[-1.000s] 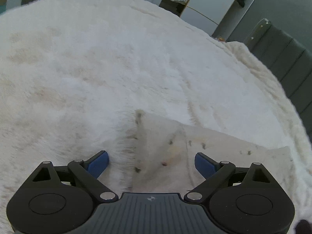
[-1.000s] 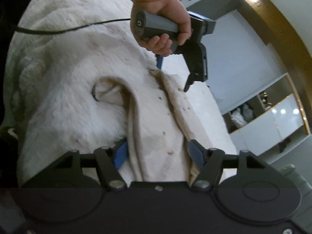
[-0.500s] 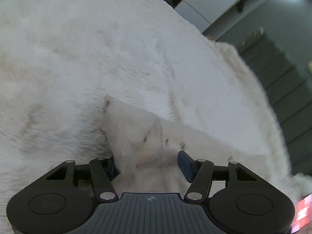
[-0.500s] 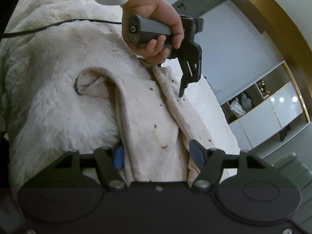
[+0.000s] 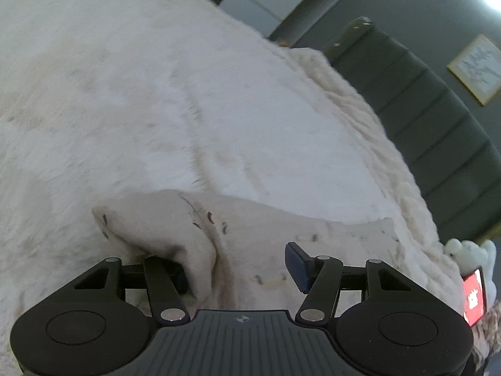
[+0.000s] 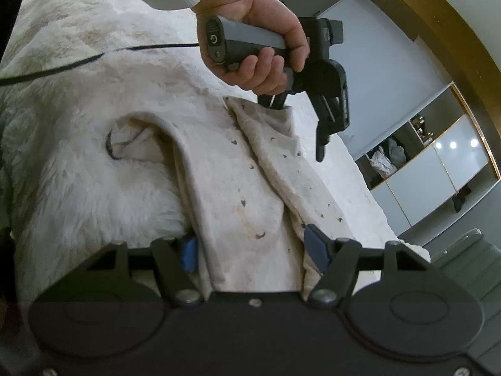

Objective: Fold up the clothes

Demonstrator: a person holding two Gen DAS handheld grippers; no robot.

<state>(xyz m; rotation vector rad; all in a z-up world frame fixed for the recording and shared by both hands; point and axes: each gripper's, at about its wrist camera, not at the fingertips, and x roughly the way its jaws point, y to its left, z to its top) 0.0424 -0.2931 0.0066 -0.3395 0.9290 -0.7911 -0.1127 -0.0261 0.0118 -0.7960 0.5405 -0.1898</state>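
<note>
Between our left gripper's spread fingers lies a raised corner of the cream garment; the cloth bulges over the left pad while the right pad stands clear of it, so the jaws are wide apart and nothing is pinched yet. Our right gripper is likewise wide open, its blue pads on either side of the garment's near end, cloth draped between them but not clamped. Beyond the fingers, the garment runs as a long, half-doubled strip across the white fleecy blanket, with a loose fold and a dark-edged opening to the left of our right fingers. Farther out stand a padded grey headboard and open shelving. We judge the risk to be closing on one layer only, or catching the blanket's pile with the cloth; either would drag the fold crooked. Lifting the two ends unevenly could also let the doubled edge slide apart.
</note>
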